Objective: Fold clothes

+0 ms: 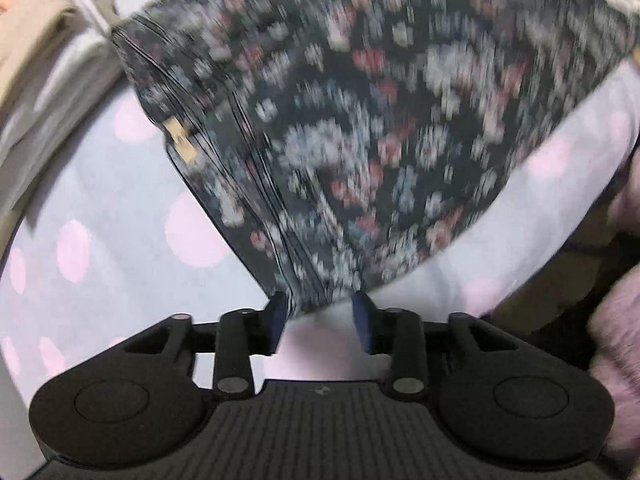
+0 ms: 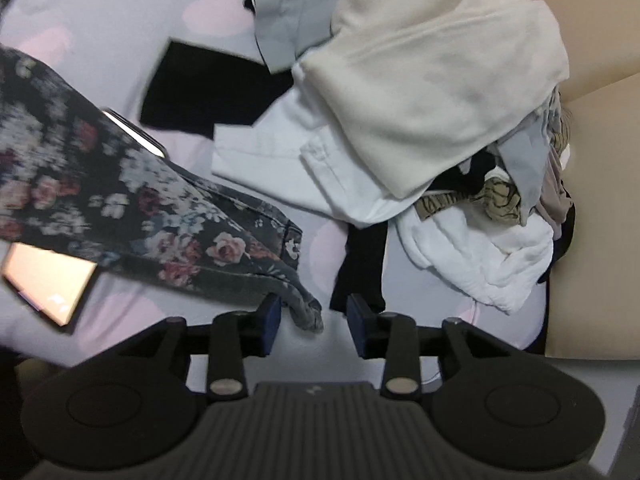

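A dark floral garment [image 1: 340,128] lies on a pale sheet with pink dots [image 1: 100,208]. In the left wrist view it is motion-blurred and its near corner sits between the fingers of my left gripper [image 1: 322,312], whose jaws stand apart. In the right wrist view the same floral garment [image 2: 132,204] stretches from the left, and its crumpled corner lies just in front of my right gripper [image 2: 314,316], which is open with the cloth tip between the jaws, not pinched.
A heap of clothes sits at the right: a cream sweater [image 2: 440,80], white garments [image 2: 480,256], a grey piece [image 2: 288,20] and black pieces [image 2: 200,92]. A phone-like slab [image 2: 48,284] lies at left. A cardboard box wall [image 2: 600,160] stands far right.
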A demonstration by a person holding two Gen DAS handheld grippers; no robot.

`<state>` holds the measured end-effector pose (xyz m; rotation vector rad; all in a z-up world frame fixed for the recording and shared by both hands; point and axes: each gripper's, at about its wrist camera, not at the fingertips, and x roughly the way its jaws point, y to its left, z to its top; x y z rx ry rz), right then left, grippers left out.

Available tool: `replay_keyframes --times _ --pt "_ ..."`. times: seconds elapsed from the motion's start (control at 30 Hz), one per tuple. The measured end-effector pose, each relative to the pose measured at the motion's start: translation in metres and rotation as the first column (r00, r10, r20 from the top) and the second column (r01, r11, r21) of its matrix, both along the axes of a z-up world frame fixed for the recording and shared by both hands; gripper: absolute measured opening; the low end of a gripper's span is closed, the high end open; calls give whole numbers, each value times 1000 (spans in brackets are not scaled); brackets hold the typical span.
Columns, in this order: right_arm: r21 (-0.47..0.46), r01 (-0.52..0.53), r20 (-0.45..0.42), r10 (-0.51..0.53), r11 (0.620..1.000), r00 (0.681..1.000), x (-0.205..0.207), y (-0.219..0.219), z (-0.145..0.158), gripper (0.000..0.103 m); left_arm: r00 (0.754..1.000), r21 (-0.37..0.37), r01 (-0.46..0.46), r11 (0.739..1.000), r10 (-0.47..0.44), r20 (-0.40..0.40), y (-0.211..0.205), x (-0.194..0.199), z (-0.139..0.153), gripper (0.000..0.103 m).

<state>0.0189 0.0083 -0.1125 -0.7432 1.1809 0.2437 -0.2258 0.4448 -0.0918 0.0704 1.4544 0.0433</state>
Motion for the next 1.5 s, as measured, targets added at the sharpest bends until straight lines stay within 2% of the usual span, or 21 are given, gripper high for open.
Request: replay_keyframes --times 0.13,0.23,0.37,0.43,0.53,0.67,0.73,0.83,0.93,1.0,1.1,1.17,1.23,1.27,1.37,1.43,1.5 --pt "89 -51 42 47 995 998 -2 10 36 40 982 -48 -125 991 131 139 19 15 24 38" --pt "167 -84 73 73 982 995 3 34 56 40 949 -80 -209 975 222 226 34 35 29 38" --pt "260 -143 105 120 955 987 5 83 71 40 894 -103 -301 948 318 316 48 60 18 38" --pt "303 -165 106 139 938 985 6 107 72 40 865 -131 -350 928 374 336 57 72 9 38" --pt "333 -212 110 185 919 976 4 151 70 40 816 -175 -436 883 470 336 72 87 -11 38" --pt "460 -188 78 172 868 982 10 205 64 40 759 -201 -530 824 567 320 92 100 -40 38" --pt "518 -167 72 151 839 986 14 229 60 40 745 -211 -560 801 598 296 100 104 -53 38" --pt "601 -112 33 116 792 993 23 260 43 41 739 -216 -574 790 613 279 107 109 -63 38" --pt "639 -97 14 115 763 993 28 283 27 41 737 -219 -582 783 622 263 111 114 -73 38" --pt "651 -82 -1 110 754 994 33 292 15 41 738 -228 -582 781 625 256 111 116 -79 37" --pt "654 -49 -28 90 755 996 43 299 0 41 723 -267 -586 765 642 254 112 116 -84 31" --pt "666 -24 -45 73 745 996 50 301 -8 42 726 -253 -582 773 634 266 109 116 -83 28" --pt "697 35 -96 45 717 994 59 299 -21 45 730 -225 -580 783 622 283 104 117 -81 19" --pt "708 69 -127 31 703 991 63 299 -27 45 728 -216 -583 783 622 288 104 116 -79 18" --pt "732 147 -215 21 665 976 70 300 -46 50 717 -224 -591 775 632 293 104 112 -77 17" --pt "748 183 -261 30 638 965 71 303 -55 50 721 -211 -593 777 629 293 102 114 -77 17" --pt "752 201 -288 38 628 957 71 309 -63 50 724 -191 -595 780 624 293 98 116 -76 17"
